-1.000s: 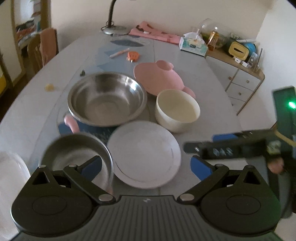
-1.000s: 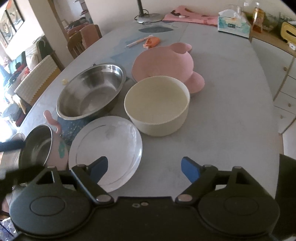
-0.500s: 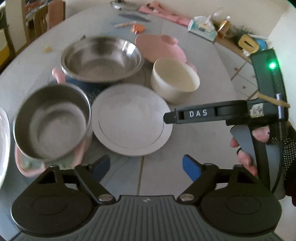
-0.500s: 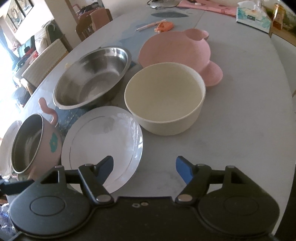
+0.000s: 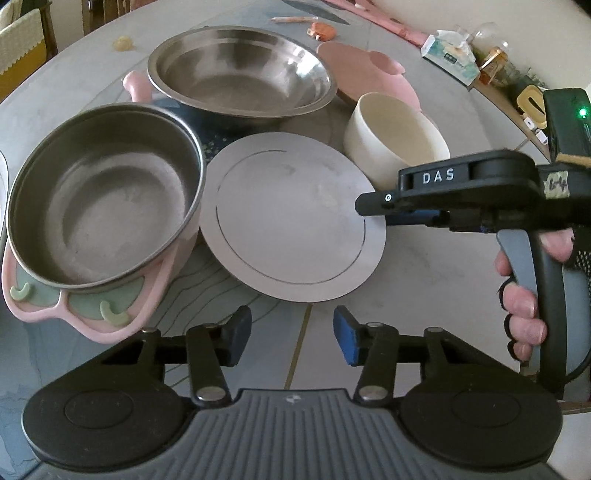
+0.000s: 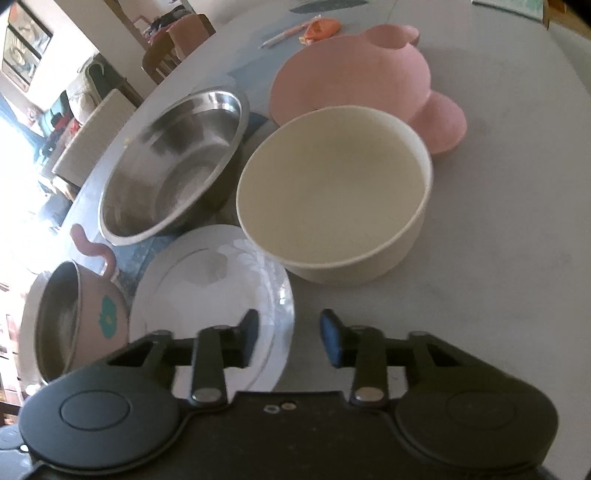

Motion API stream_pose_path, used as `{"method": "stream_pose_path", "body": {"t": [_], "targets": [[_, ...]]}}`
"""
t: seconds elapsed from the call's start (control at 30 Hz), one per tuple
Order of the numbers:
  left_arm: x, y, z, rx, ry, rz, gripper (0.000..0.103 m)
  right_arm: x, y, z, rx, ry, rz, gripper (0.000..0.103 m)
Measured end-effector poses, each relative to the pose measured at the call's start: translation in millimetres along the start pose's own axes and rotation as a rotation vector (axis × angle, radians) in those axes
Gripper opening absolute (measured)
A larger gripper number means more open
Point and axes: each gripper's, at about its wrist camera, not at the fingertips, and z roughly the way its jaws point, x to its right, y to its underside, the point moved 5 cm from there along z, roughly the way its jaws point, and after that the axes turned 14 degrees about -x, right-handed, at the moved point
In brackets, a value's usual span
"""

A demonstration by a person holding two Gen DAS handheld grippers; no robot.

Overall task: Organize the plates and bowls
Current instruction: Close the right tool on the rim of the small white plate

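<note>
A white flat plate (image 5: 291, 218) lies on the table in front of both grippers. Left of it stands a pink steel-lined bowl with handles (image 5: 99, 206). Behind are a large steel bowl (image 5: 240, 70), a cream bowl (image 5: 395, 136) and a pink bear-shaped plate (image 5: 365, 70). My left gripper (image 5: 291, 338) is open and empty, just short of the plate's near edge. My right gripper (image 6: 288, 341) is open and empty over the white plate's (image 6: 207, 288) right rim, in front of the cream bowl (image 6: 332, 192). The right gripper also shows in the left wrist view (image 5: 373, 206), at the plate's right edge.
A tissue box (image 5: 450, 59), bottles and small items stand on a sideboard at the far right. A pen and an orange object (image 6: 317, 27) lie at the far side of the table. Chairs (image 6: 177, 44) stand along the left edge.
Both grippers have moved lower and closer to the dishes. Both grippers' fingers have come closer together. The right gripper has advanced over the white plate's rim toward the cream bowl.
</note>
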Motion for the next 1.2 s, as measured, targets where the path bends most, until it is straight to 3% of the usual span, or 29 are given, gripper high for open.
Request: {"method": "stream_pose_path", "body": {"t": [0.17,0.53,0.93,1.1,1.2], "targets": [[-1.1,-2.3,0.2,-0.002,0.005,0.009,0.043,3.1,-2.0,1.6,-0.017,-0.022,0.019,0.012],[-1.3,-7.2,2.9,-0.027,0.027,0.028,0.043,16.3,17.9,-4.4,-0.030,-0.079,0.044,0.008],[4.2,-8.0,7.5,-0.045,0.042,0.075,0.043,52.2,60.9,-29.8,-0.047,-0.078,0.058,0.008],[6.4,-18.7,12.7,-0.041,0.019,0.081,0.043,51.6,65.3,-35.4,-0.061,-0.037,0.010,0.010],[5.8,-25.1,17.2,-0.041,0.001,0.078,0.038,47.3,60.7,-37.1,-0.050,-0.008,-0.020,0.020]]}}
